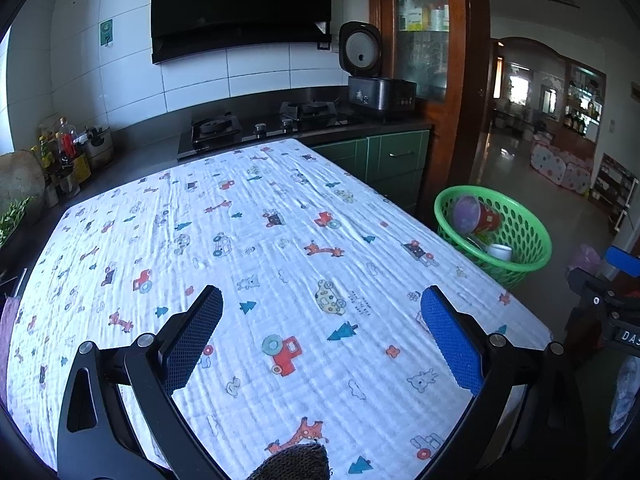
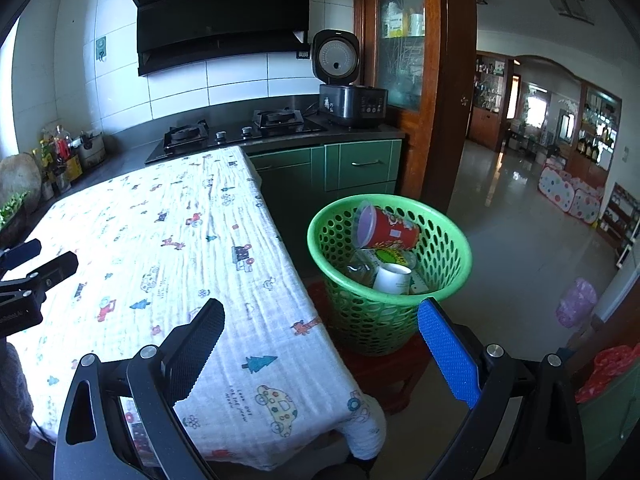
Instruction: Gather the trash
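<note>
Trash is seen gathered inside the green basket [image 2: 390,304], which stands on a low red stool [image 2: 384,372] on the floor beside the bench [image 2: 168,264]. In the right wrist view the basket lies ahead of the right gripper [image 2: 320,360], between its two jaws and nearer the blue-padded one, whose tip overlaps the basket's near rim in the picture; whether they touch cannot be told. A red cup [image 2: 386,232] with a clear lid is seen lying on its side at the top of the heap, a white cup [image 2: 394,278] is tilted against the near wall, and a clear plastic item beside it cannot be identified.

In the left wrist view the basket [image 1: 528,240] is well apart from the left gripper [image 1: 320,344], ahead and beyond the blue-padded jaw, past the bench edge. Only the printed cloth [image 1: 240,240] covering the bench is seen between the left jaws.

Both pairs of jaws are spread wide apart, with nothing held. The left gripper is also seen at the left edge of the right wrist view, above the cloth.
</note>
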Motion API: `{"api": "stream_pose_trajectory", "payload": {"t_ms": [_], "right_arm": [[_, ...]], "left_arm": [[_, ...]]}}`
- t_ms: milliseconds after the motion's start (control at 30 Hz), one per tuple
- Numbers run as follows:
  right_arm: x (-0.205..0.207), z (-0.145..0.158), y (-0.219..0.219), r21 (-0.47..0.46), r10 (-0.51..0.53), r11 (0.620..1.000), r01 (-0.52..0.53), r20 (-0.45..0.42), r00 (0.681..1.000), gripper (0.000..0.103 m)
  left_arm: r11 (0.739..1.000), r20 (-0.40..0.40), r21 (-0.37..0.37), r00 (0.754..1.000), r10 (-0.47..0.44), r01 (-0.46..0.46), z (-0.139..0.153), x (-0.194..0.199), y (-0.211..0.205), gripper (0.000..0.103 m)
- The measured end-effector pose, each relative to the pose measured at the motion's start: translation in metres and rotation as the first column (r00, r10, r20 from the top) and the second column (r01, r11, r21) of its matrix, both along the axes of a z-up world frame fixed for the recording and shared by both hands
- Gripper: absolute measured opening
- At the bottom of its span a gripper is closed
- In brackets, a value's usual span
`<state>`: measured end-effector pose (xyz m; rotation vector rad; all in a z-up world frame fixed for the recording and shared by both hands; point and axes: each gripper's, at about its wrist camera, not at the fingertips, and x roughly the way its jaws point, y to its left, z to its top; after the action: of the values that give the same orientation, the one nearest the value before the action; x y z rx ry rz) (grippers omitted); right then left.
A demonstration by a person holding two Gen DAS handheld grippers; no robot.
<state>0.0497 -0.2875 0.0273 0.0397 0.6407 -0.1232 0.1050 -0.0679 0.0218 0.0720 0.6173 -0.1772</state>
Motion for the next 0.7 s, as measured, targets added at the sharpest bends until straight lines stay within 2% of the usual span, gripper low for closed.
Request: {"api": "stream_pose_trajectory", "payload": {"t_ms": [133, 700], "right_arm": [[0.0001, -0.0017, 0.0013, -0.032, -0.012, 0.999, 0.012, 0.002, 1.000, 0.094], [0.0004, -0.0037, 0.0010, -0.034, -0.014, 0.999, 0.014, -0.001, 1.000, 0.094]], "left_arm": [[1.000, -0.001, 0.002, 1.000, 0.007, -0.007, 0.0005, 0.0002, 0.0004, 0.098], [1.000, 0.001, 0.020, 1.000, 0.024, -0.024, -0.0016, 0.0005, -0.0017, 0.098]]}}
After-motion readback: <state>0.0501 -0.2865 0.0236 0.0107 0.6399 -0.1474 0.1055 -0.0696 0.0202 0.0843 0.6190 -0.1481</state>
